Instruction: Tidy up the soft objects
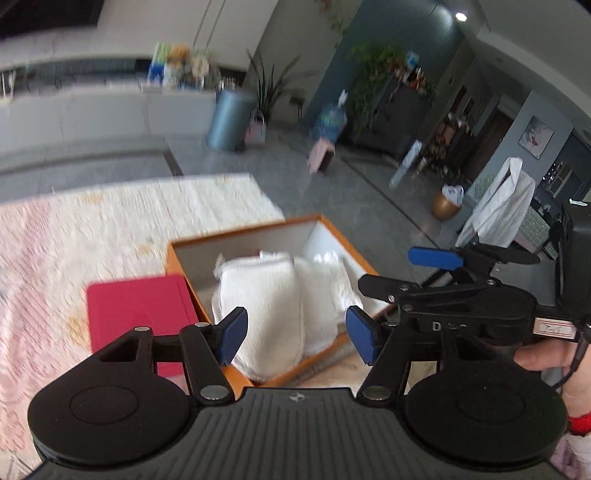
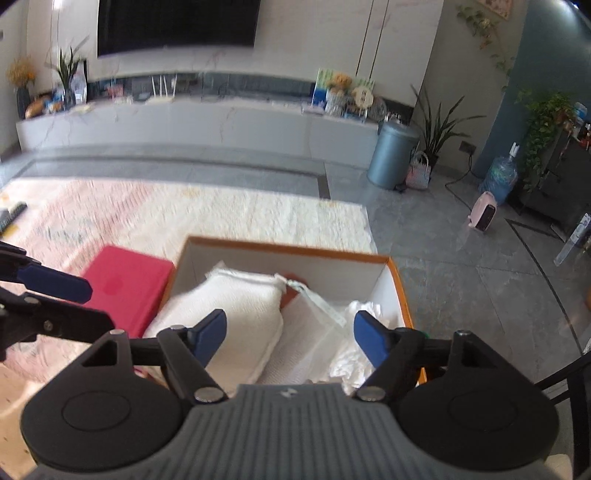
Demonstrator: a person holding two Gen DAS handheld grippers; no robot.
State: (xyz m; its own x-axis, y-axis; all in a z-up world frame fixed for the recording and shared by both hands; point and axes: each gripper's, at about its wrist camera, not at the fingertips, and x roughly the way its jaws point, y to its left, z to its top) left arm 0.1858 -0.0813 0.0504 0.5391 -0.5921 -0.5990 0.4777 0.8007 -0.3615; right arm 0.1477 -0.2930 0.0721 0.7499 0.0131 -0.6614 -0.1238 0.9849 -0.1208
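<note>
Both frames motion-blurred. Left gripper (image 1: 297,334) and right gripper (image 2: 290,338) spread, grasping nothing. Folded white towels (image 2: 236,314) inside orange box (image 2: 400,291); red item beneath mostly hidden. Hand (image 1: 543,356) in left view only.

Ahead of me a long white low cabinet (image 2: 199,125) runs along the pale wall beneath a dark screen (image 2: 176,24). At its right end stands a grey-blue bin (image 2: 392,155), with a tall-leaved plant (image 2: 437,129) just beside that. Between the cabinet and me lie grey floor tiles (image 2: 461,266), then a pale pink-patterned rug (image 2: 207,216). Further right of the bin: a teal wall (image 2: 543,48), a water bottle (image 2: 500,177).
</note>
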